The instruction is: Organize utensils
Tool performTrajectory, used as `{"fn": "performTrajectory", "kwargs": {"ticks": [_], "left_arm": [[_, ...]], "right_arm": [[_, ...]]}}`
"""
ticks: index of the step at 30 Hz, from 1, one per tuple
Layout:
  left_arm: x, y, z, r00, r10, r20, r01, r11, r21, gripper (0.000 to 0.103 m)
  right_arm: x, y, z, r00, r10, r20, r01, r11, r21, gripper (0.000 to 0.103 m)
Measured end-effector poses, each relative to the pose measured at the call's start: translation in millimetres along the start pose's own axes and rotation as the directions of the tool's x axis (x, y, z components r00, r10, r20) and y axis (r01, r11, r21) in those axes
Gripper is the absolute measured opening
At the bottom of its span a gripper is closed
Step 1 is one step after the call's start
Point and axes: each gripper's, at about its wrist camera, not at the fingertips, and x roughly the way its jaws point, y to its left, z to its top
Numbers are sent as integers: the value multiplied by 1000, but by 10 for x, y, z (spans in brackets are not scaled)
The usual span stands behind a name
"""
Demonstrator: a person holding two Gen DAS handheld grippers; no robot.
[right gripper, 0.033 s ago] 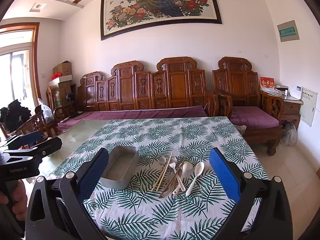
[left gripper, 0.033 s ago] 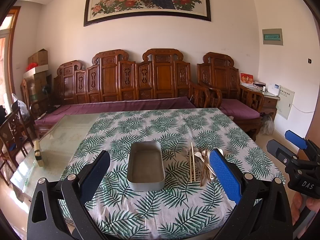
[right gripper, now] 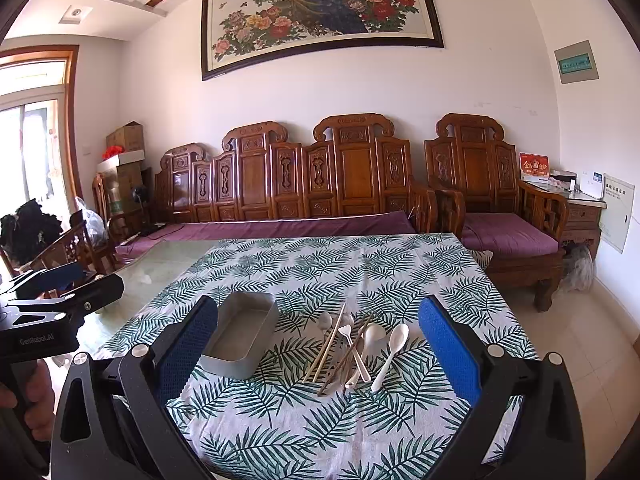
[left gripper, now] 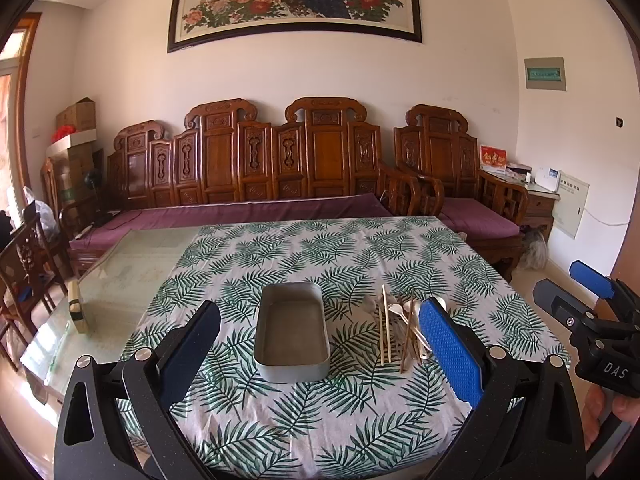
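Observation:
An empty grey metal tray (left gripper: 291, 334) (right gripper: 241, 334) sits on the leaf-print tablecloth (left gripper: 320, 256) (right gripper: 340, 264). To its right lies a pile of utensils (left gripper: 402, 326) (right gripper: 352, 346): pale and brown chopsticks and several white and metal spoons. My left gripper (left gripper: 320, 352) is open and empty, held above the near table edge, facing the tray. My right gripper (right gripper: 320, 352) is open and empty, facing the utensil pile. Each gripper shows at the edge of the other's view, the right one (left gripper: 592, 304) and the left one (right gripper: 60, 284).
The cloth covers the right part of a glass-topped table (left gripper: 120, 276); a small wooden block (left gripper: 76, 308) stands on the bare glass at left. A carved wooden sofa (left gripper: 256, 176) lines the far wall. Chairs (left gripper: 28, 264) stand at left.

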Motion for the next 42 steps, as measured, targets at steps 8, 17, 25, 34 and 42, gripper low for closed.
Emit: {"fn": "performTrajectory", "kwargs": {"ticks": [8, 17, 25, 34, 42], "left_arm": [[143, -18, -6, 999, -19, -44, 19, 1000, 3, 97], [549, -53, -134, 992, -55, -113, 59, 998, 34, 97], [924, -76, -160, 984, -74, -161, 84, 995, 58, 97], [1378, -121, -176, 969, -119, -218, 135, 989, 59, 96], [1699, -220, -192, 956, -157, -249, 176, 983, 56, 96]], "right_arm": [[-17, 23, 0, 1000, 4, -10, -4, 1000, 2, 101], [372, -203, -158, 997, -25, -75, 25, 1000, -2, 101], [794, -388, -334, 989, -52, -139, 50, 998, -24, 100], [1312, -658, -541, 972, -29, -235, 30, 1000, 0, 100], [1800, -845, -697, 953, -3, -304, 4, 1000, 5, 87]]}}
